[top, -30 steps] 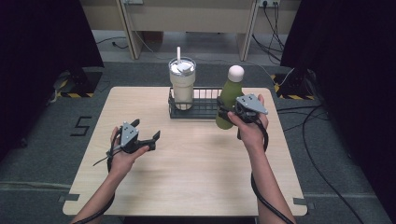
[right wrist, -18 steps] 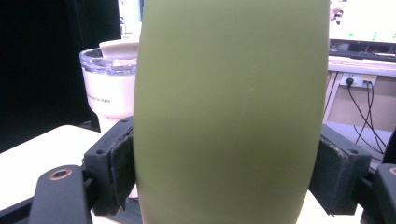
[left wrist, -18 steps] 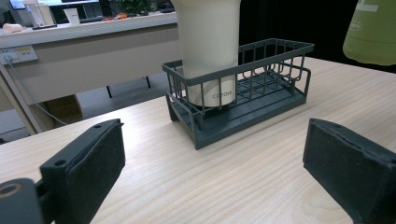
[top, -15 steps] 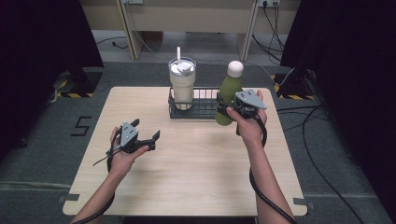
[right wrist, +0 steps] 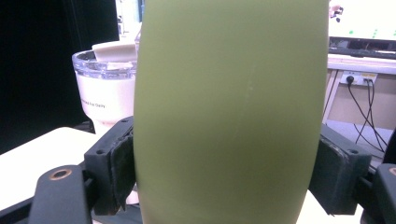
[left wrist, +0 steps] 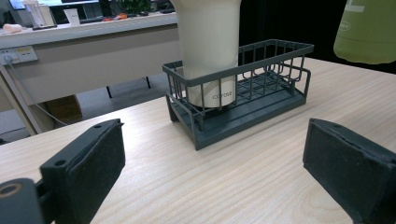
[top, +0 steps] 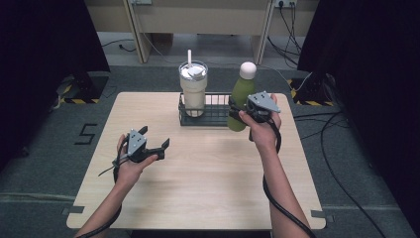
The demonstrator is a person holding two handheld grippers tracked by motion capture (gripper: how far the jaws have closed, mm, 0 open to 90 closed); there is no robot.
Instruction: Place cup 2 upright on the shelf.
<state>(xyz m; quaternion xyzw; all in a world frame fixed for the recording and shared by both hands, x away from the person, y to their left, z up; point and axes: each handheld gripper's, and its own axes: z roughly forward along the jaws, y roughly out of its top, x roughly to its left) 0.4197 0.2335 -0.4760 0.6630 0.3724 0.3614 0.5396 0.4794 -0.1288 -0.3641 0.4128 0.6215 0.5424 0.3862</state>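
My right gripper (top: 237,110) is shut on a green bottle (top: 241,96) with a white cap and holds it in the air just right of the dark wire basket (top: 215,118). Its pads (right wrist: 122,158) press both sides of the green bottle (right wrist: 229,112). A cream tumbler (top: 192,87) with a straw stands in the left half of the basket. In the left gripper view the bottle's base (left wrist: 366,32) hangs above the table, right of the basket (left wrist: 261,93). My left gripper (top: 157,141) hovers open over the table's left part, nothing between its pads (left wrist: 91,161).
The wooden table (top: 208,188) has bare room in front and on the left. The basket's right half (top: 220,110) holds nothing. A desk and cables lie beyond the table's far edge.
The right gripper has lifted the green bottle a little higher beside the basket. The left gripper has stayed where it was.
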